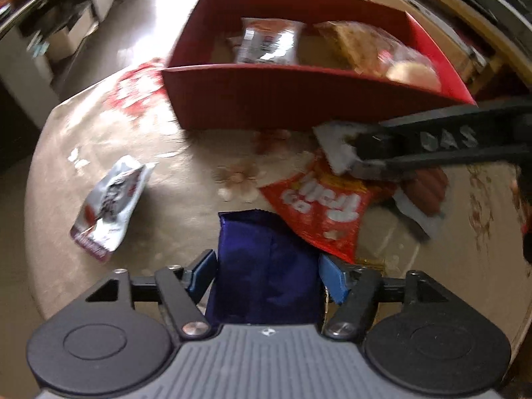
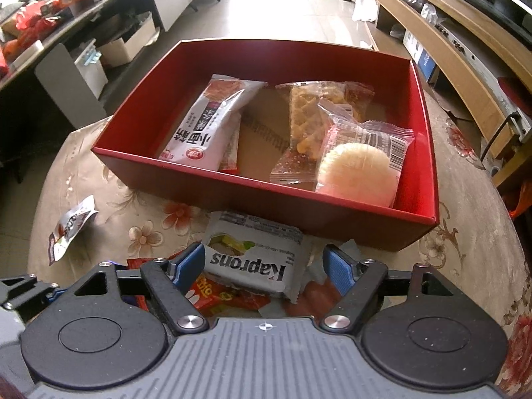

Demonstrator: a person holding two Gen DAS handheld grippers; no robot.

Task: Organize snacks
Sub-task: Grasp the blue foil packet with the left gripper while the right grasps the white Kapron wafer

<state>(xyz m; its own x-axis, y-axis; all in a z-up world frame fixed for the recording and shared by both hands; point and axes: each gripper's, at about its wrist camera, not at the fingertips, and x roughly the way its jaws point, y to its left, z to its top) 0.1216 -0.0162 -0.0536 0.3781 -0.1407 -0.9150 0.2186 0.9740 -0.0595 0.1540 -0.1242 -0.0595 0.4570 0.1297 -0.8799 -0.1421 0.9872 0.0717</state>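
Right wrist view: four packets lie in the red box (image 2: pixel 412 214), several remain on the table (image 2: pixel 472 266); right claw (image 2: pixel 266 262) is held apart around a grey Kaprons packet (image 2: pixel 252 259), left claw (image 1: pixel 266 276) clamped on a blue packet (image 1: pixel 266 266).

We see a dark blue packet (image 1: pixel 266 266) lying between our left gripper's (image 1: pixel 266 276) blue pads, a grey Kaprons packet (image 2: pixel 252 259) between our right gripper's (image 2: pixel 266 266), and the red box (image 2: pixel 429 133) just beyond, holding four wrapped snacks.
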